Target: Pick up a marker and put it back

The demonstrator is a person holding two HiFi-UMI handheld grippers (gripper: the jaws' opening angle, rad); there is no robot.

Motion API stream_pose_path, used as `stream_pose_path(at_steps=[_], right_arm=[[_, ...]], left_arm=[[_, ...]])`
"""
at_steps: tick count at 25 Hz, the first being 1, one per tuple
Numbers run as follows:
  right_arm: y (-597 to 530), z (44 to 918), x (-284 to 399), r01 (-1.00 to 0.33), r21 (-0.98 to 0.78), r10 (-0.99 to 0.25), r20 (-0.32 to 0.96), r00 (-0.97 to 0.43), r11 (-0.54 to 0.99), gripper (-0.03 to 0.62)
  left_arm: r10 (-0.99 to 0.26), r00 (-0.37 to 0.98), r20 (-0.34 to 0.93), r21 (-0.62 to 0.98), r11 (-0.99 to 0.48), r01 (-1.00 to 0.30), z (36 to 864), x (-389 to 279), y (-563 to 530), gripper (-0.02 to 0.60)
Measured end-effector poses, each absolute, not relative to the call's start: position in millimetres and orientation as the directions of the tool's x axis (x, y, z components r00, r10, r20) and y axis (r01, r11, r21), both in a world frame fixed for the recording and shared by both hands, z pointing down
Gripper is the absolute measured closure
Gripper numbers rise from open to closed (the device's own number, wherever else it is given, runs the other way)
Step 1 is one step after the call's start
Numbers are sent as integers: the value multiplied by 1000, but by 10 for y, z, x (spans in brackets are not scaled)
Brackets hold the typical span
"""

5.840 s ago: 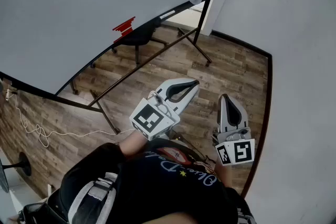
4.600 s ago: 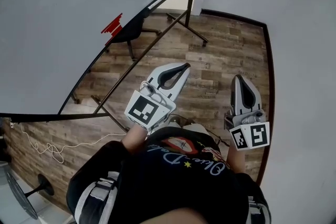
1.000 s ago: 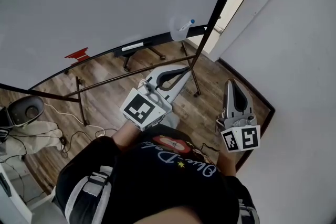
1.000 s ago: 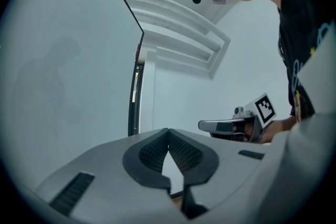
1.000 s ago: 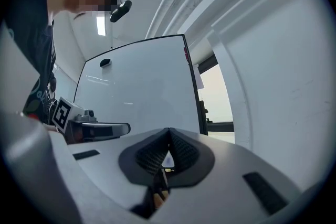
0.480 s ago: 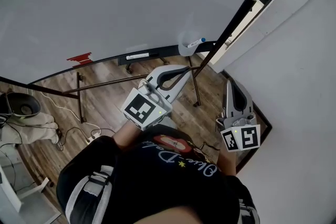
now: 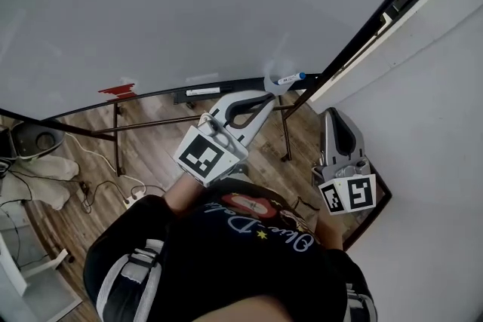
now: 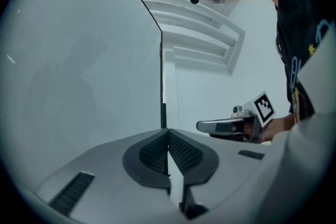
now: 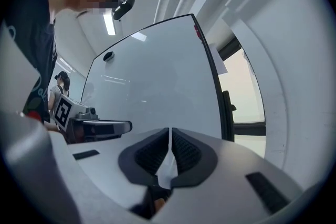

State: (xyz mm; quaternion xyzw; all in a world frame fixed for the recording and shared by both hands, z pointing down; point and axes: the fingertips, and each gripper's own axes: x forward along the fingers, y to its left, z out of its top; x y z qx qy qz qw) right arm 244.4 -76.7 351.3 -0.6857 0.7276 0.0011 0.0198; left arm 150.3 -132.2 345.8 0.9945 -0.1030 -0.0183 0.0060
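Facing a large white whiteboard point(image 7: 189, 4) in a thin black frame, filling most of the head view. Noticing a small flat red piece point(image 7: 117, 90) lying on the board's black ledge, with a narrow white strip point(image 7: 202, 92) lying further right. Seeing black metal stand legs point(image 7: 115, 139) resting on a brown wood-plank floor point(image 7: 158, 162). Finding a grey round bin point(image 7: 30, 138) at the left edge, sitting just beside a pale cloth bundle point(image 7: 49, 181), with thin white cables point(image 7: 106, 188) trailing nearby. Meeting a plain white wall point(image 7: 438, 124) on the right.

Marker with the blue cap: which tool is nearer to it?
Left. In the head view, the left tool ends just below-left of the marker; the right tool is farther off, below-right of it.
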Motion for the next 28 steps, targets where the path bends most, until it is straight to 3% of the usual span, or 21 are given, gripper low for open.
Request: stream_pose_path(at_steps=[12,17,28], right_arm=[[-1350,3668,2519,-982,-35,-983,5,-185,184,559],[-1559,3768,2533,-966,-23,-965,56,-257,256,516],[-1818,4135,2520,-923,-26,-907,177,-383,385,490]], left_arm=[[-357,934,5,27,-934,-357,3528,1351,-1663,578],[-420,908,19,21,-907,-420,3504,1352,-1723,578],[-539,841,48,23,-841,-540,3584,1395,-1724,578]])
